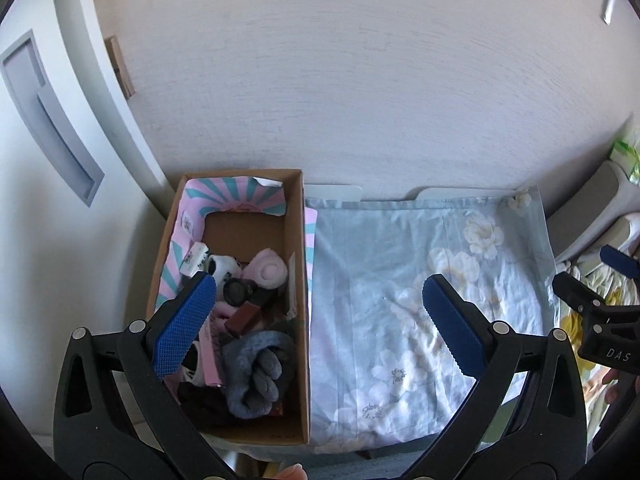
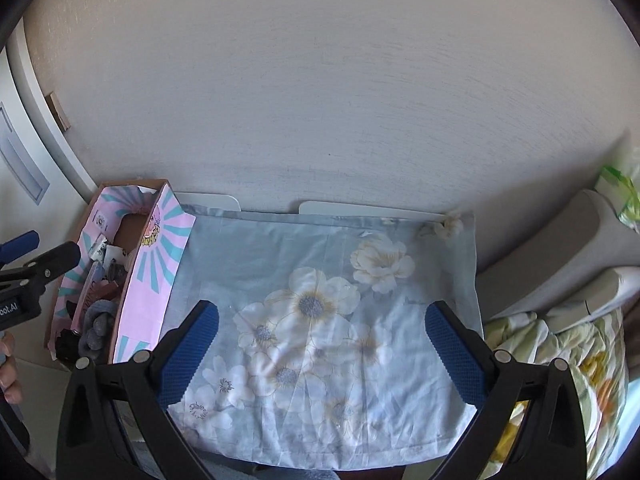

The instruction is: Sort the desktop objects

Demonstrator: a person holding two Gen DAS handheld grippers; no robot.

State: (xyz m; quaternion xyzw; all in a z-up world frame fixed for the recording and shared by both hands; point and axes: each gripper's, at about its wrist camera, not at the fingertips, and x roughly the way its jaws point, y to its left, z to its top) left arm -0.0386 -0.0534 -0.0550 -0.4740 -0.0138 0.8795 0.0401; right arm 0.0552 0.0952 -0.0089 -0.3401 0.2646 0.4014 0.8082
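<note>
Nearest the lenses, both grippers hang empty with jaws spread wide: the left gripper (image 1: 320, 308) straddles the right wall of the box, the right gripper (image 2: 322, 344) sits above the middle of the cloth.

Below them, a pale blue floral cloth (image 2: 320, 320) lies flat over the small table; nothing loose shows on it.

Left of the cloth, touching its edge, stands an open brown cardboard box with pink-and-teal striped lining (image 1: 298, 240). Packed inside, front to back:
- a rolled grey knitted sock or glove (image 1: 260, 372)
- a small dark red-brown block (image 1: 244, 318)
- a black round-faced watch (image 1: 236, 292)
- a pale pink rolled cloth (image 1: 266, 268)
- a black-and-white plush item (image 1: 222, 266), partly hidden by the left finger pad.

Beyond, a plain off-white wall (image 1: 360, 80).

Judgement: the sorting seems either finished or not begun; the frames cannot settle which. If an item is to come out, the left gripper is the closer one. Best to shift it left until both pads clear the cardboard wall, pick the topmost piece (the grey roll), and close across its narrow width. The heap is tangled, so a neighbour could snag and lift with it.
</note>
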